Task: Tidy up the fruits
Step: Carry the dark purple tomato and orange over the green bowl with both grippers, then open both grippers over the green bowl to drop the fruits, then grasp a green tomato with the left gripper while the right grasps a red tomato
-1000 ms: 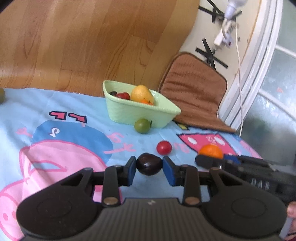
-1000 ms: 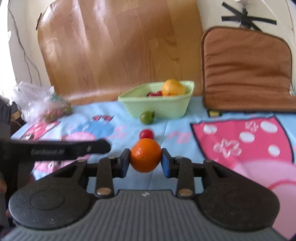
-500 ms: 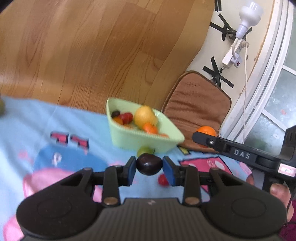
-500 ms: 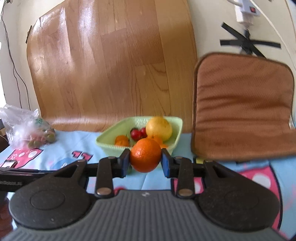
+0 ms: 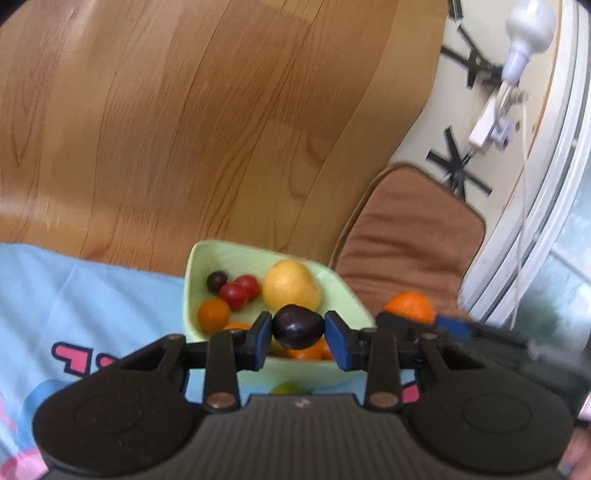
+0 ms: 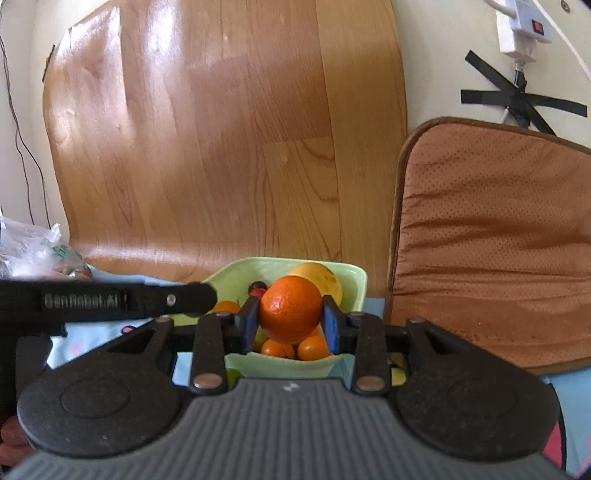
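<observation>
Dark purple plum (image 5: 297, 327) pinched between blue pads of left gripper (image 5: 297, 334), above near edge of pale green bowl (image 5: 192, 280). Orange (image 6: 290, 308) clamped between pads of right gripper (image 6: 290, 325), over same bowl. Inside bowl: yellow lemon (image 5: 290, 284), red cherry tomatoes (image 5: 239, 291), small oranges (image 5: 213, 314). Brown cushion (image 6: 495, 243) beside bowl's right edge. Both jaws narrow, closed on fruit.

Wood-grain board (image 6: 229, 147) beside brown cushion (image 6: 495, 243) against cream wall (image 6: 443, 33)
</observation>
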### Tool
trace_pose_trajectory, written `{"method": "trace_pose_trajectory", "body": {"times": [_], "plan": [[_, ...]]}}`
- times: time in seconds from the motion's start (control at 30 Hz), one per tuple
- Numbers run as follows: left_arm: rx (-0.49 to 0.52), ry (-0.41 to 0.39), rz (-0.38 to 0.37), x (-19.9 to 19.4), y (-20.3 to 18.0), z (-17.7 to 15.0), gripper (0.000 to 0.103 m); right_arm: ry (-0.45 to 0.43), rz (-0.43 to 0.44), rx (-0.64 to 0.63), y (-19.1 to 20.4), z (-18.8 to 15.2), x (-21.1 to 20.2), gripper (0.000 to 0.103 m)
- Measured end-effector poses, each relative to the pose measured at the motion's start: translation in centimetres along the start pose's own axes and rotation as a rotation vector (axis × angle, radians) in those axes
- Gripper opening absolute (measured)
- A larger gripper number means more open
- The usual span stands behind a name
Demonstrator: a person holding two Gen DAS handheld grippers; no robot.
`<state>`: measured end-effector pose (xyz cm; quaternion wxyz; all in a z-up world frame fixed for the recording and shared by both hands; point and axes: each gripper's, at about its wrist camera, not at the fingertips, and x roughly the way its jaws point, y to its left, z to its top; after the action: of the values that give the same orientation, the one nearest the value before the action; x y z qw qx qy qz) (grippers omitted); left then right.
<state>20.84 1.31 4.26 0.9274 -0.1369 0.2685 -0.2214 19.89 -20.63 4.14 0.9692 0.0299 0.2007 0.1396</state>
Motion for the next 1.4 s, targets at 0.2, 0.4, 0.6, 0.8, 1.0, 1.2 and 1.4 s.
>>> {"method": "trace_pose_trajectory", "body": {"times": [0.2,0.4,0.6,0.8,1.0,1.2,1.4], "plan": [[-0.047,0.031,-0.01,0.9,1.8,0.8,0.032,0.025,-0.013,-0.012,-0.8,0.2,1.5,0.038],[0.048,0.015,0.015,2.6,0.5,1.5,0.032,0.055,-0.008,-0.05,-0.4,0.2,3.5,0.038],[0.108,-0.001,0.087,4.5,0.4,0.7,0.034,0.075,-0.013,-0.042,-0.7,-0.1,5.3,0.043],[0.034,-0.037,0.069,3.4,2.1,1.1,0.047,-0.009,-0.027,0.024,-1.3,0.3,3.7,0.053],[-0.031,-0.023,0.033,0.8,3.0,1.9,0.044,-0.026,0.018,0.036,-0.5,-0.9,-0.4,0.052],[0.052,0.07,-0.043,-0.8,0.8,0.3,0.044,0.095,0.083,0.074,0.1,-4.1,-2.2,0.051],[0.208,0.133,-0.001,-0.1,-2.6,-2.0,0.04,0.176,0.128,-0.024,2.7,-5.9,-2.4,0.051]]}}
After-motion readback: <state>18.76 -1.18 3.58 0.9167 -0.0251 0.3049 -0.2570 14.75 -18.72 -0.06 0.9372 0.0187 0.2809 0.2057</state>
